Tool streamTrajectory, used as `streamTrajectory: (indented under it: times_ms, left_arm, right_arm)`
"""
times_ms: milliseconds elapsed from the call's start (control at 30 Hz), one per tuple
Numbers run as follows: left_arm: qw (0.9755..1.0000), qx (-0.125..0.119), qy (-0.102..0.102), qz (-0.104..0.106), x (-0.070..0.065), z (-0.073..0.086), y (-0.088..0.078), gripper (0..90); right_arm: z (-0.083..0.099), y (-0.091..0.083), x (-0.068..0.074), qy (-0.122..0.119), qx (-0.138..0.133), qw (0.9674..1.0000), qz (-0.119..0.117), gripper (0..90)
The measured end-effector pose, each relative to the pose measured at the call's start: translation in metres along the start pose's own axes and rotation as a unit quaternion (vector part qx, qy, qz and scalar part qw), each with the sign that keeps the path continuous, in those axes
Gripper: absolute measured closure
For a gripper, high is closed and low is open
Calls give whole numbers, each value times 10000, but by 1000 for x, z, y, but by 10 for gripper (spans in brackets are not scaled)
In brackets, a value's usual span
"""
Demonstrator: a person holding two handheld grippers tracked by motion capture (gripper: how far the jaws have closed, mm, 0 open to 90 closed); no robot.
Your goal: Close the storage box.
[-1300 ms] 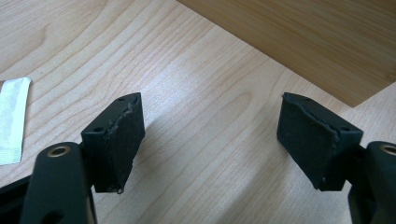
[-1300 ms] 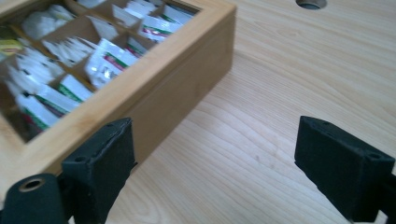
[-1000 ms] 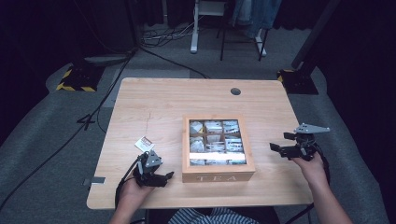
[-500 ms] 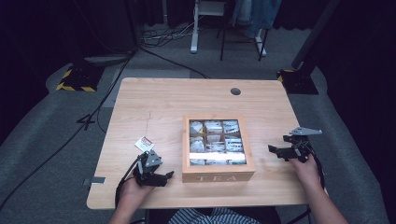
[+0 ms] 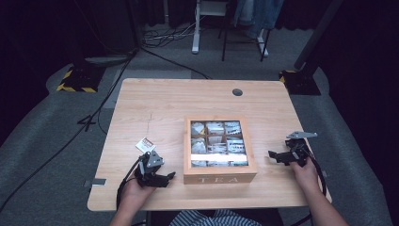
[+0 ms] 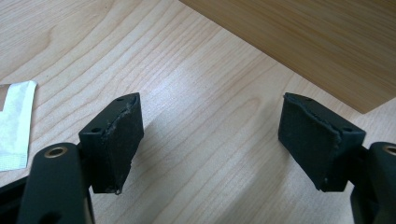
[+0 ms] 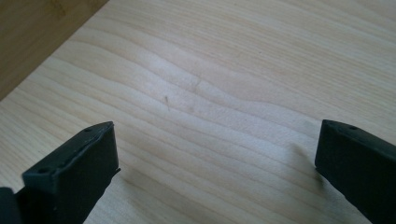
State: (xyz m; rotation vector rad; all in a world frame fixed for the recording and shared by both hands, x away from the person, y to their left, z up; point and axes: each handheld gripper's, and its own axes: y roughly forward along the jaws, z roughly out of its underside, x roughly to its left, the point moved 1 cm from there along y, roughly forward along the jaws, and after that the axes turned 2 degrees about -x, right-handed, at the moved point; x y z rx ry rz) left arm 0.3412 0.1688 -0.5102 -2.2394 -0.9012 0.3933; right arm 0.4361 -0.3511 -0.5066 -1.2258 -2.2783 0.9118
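Observation:
A wooden box [image 5: 219,178] marked TEA stands at the table's front centre, and compartments with tea bags show through its top. One loose tea bag [image 5: 145,144] lies on the table to its left, seen at the left edge as a white tea bag [image 6: 14,123] in the left gripper view. My left gripper [image 5: 168,178] rests low by the box's front left corner, open, its jaws [image 6: 211,98] over bare wood. My right gripper [image 5: 274,156] is to the right of the box, pointing at it. Its jaws [image 7: 217,125] have just been opening and stand wide with nothing between them.
The light wooden table [image 5: 164,103] has a round cable hole [image 5: 237,92] at the back. The box's side wall [image 6: 303,42] is close ahead of the left jaws. Its wall [image 7: 32,37] also lies to the upper left in the right gripper view. Cables trail on the floor.
My right hand has sunk toward the table beside the box, and its jaws have spread wider. The left hand, the box and the loose tea bag have stayed put.

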Motion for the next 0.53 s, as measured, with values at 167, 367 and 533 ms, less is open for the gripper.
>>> streamTrajectory:
  times_ms: [167, 367, 533]
  left_arm:
    - [10000, -10, -17, -31, 1, -1, 1, 228]
    - [10000, -9, -28, -22, 1, -1, 2, 227]
    - [10000, -4, -34, -33, 1, -1, 2, 223]
  right_arm:
    - [3, 5, 4, -164, -160, 9996, 136, 0]
    - [4, 4, 9, 199, -173, 9982, 530, 0]
    - [8, 1, 13, 430, -187, 9958, 781, 0]
